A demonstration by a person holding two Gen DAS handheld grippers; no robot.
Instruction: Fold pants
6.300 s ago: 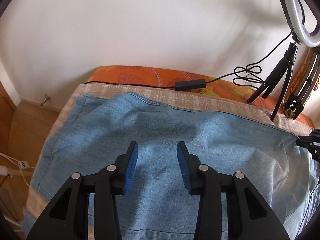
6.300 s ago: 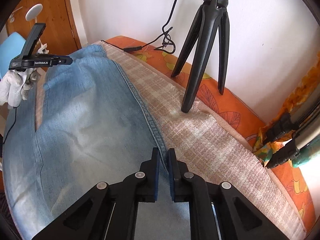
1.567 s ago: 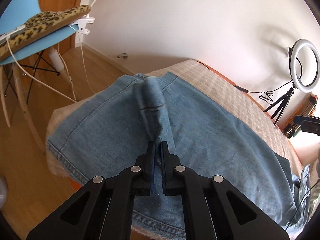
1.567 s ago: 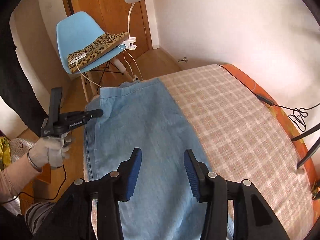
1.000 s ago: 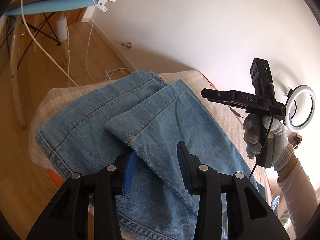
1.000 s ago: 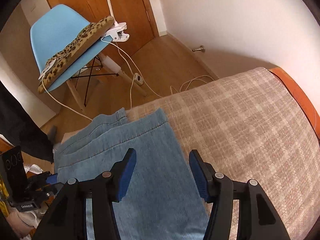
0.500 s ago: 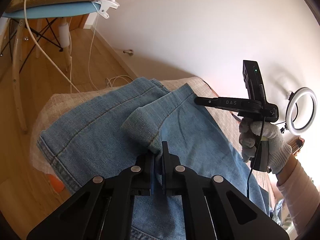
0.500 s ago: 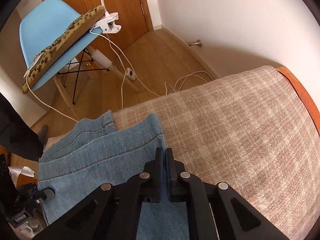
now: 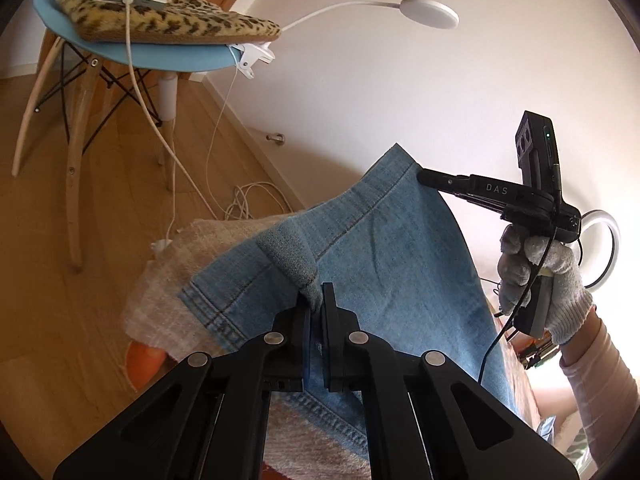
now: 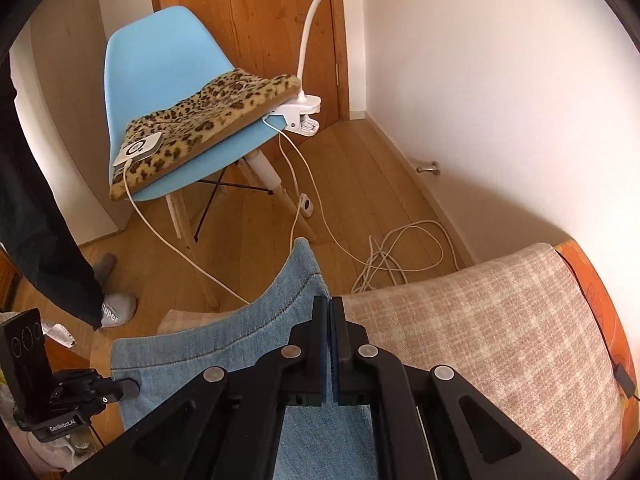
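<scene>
Left wrist view: the left gripper (image 9: 316, 304) pinches a bunched hem corner of the pants (image 9: 384, 256), lifted above the plaid bed cover (image 9: 160, 300); the right gripper (image 9: 424, 177), held by a gloved hand (image 9: 536, 272), clamps the far hem corner

Right wrist view: the right gripper (image 10: 331, 320) has its 2 fingers (image 10: 320, 332) pressed onto the hem, the pants (image 10: 224, 340) hanging over the bed's end near the blue chair (image 10: 160, 52)
</scene>
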